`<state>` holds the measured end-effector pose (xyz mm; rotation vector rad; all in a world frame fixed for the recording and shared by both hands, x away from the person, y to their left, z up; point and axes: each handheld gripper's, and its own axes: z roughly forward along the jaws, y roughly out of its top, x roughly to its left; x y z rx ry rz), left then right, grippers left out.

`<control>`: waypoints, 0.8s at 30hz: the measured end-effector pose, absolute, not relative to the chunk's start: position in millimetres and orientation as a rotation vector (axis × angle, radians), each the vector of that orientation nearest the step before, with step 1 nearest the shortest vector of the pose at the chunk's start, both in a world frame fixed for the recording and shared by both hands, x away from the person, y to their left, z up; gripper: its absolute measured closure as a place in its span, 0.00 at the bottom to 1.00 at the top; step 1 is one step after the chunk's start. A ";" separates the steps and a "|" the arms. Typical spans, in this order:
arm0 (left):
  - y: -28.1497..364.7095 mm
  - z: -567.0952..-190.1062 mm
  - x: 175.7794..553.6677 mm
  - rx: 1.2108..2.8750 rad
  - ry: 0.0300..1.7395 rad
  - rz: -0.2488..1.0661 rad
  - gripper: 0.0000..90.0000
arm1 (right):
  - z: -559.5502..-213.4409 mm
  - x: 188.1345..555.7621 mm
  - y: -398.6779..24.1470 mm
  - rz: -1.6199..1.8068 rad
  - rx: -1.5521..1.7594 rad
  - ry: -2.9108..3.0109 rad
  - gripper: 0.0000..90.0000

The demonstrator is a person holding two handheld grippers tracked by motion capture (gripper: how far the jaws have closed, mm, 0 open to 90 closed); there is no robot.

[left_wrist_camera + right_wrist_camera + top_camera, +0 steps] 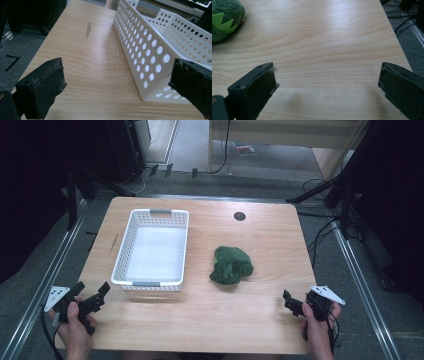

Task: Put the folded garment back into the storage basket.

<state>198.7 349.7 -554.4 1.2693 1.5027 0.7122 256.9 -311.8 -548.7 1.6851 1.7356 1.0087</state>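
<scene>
— Over the wooden table (260, 250) from the high view, what lies where?
— White perforated basket (152, 249) left of centre; green plush toy (231, 264) to its right, well apart; left gripper (92, 295) and right gripper (289, 301) held at the near corners.
— And the left gripper view?
— Jaws spread wide, nothing between them; the basket's holed wall (147, 50) just ahead on the right.
— The right gripper view?
— Jaws wide apart too, over bare wood; the toy (224, 20) sits at the upper left.
</scene>
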 end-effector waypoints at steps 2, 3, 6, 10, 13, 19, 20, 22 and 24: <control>348.0 -554.1 198.6 1.276 1.503 0.729 0.00 | -548.8 257.0 -311.9 1.009 1.685 1.737 0.01; 346.7 -553.6 198.3 1.280 1.505 0.749 0.00 | -548.8 257.2 -312.1 1.011 1.690 1.735 0.01; 348.7 -552.4 197.7 1.272 1.515 0.747 0.00 | -548.8 257.2 -312.1 1.011 1.689 1.735 0.01; 352.7 -543.8 195.0 1.229 1.511 0.745 0.00 | -549.0 257.6 -312.6 1.013 1.692 1.733 0.01; 351.8 -534.8 194.6 1.234 1.508 0.760 0.00 | -549.0 257.8 -312.7 1.009 1.701 1.736 0.01; 350.3 -517.5 190.0 1.222 1.477 0.750 0.00 | -549.0 258.3 -313.0 1.010 1.699 1.744 0.01; 349.6 -512.9 188.9 1.224 1.472 0.753 0.00 | -549.0 258.3 -313.0 1.010 1.699 1.744 0.01; 347.9 -503.8 187.2 1.218 1.461 0.756 0.00 | -549.1 258.6 -313.2 1.013 1.702 1.746 0.01; 342.6 -493.1 185.7 1.227 1.457 0.755 0.00 | -549.2 258.7 -313.2 1.012 1.698 1.748 0.01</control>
